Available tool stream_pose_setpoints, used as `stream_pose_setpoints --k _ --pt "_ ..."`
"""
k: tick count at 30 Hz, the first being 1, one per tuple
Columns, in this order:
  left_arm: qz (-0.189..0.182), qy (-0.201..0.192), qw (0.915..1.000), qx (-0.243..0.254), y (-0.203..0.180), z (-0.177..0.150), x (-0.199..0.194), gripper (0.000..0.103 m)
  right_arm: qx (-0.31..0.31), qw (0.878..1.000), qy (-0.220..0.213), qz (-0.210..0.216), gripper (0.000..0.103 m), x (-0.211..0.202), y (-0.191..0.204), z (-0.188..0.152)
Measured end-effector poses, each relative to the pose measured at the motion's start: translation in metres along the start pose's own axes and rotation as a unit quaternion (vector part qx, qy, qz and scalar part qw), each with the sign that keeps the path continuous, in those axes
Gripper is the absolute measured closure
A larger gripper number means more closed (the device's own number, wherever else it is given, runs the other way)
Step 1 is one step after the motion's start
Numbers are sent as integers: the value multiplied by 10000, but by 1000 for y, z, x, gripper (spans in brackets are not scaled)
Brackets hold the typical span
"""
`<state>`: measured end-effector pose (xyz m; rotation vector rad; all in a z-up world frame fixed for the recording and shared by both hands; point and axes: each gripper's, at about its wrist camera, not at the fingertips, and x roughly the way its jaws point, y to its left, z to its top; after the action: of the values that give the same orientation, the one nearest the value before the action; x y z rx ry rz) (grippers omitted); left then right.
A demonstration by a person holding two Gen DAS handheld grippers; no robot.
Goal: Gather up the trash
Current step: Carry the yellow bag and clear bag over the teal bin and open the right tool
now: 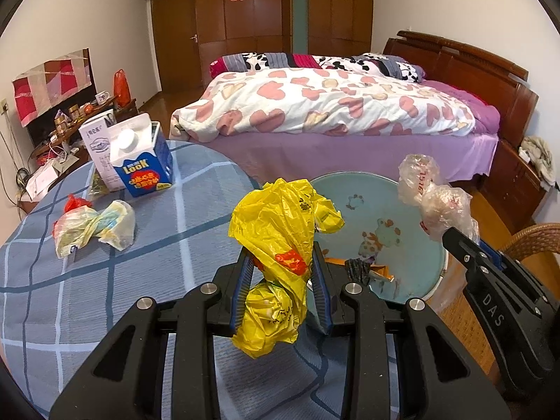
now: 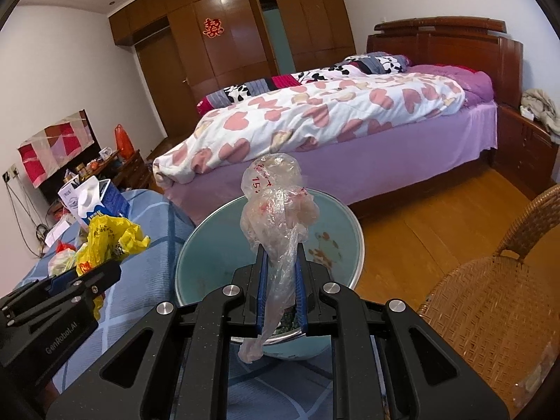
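"LooK" printed on blue milk carton (image 1: 145,169); "DAS" on right gripper (image 1: 469,245) body; "GenRobot.AI" on left gripper (image 2: 78,276) body; "15" on clear plastic bag (image 2: 276,206).

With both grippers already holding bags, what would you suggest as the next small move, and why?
Probably open the right gripper so the clear plastic bag drops: it hangs directly over the teal basin, which already holds scraps. The left gripper, shut on the yellow plastic bag, sits at the basin's edge and could follow.

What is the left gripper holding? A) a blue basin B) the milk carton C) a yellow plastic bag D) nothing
C: the left gripper has its jaws pinched on a crumpled yellow plastic bag, while the milk carton stands on the table.
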<state>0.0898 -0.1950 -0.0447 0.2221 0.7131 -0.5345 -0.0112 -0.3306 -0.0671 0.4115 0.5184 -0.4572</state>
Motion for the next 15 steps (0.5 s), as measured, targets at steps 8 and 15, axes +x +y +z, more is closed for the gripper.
stream_pose_setpoints --k 8,15 --pt "-60 85 9999 50 -8 4 16 71 -32 9999 100 -106 88 16 -4 2" --pt "-132 116 9998 116 -17 9 27 71 -24 9995 256 -191 88 35 -8 2"
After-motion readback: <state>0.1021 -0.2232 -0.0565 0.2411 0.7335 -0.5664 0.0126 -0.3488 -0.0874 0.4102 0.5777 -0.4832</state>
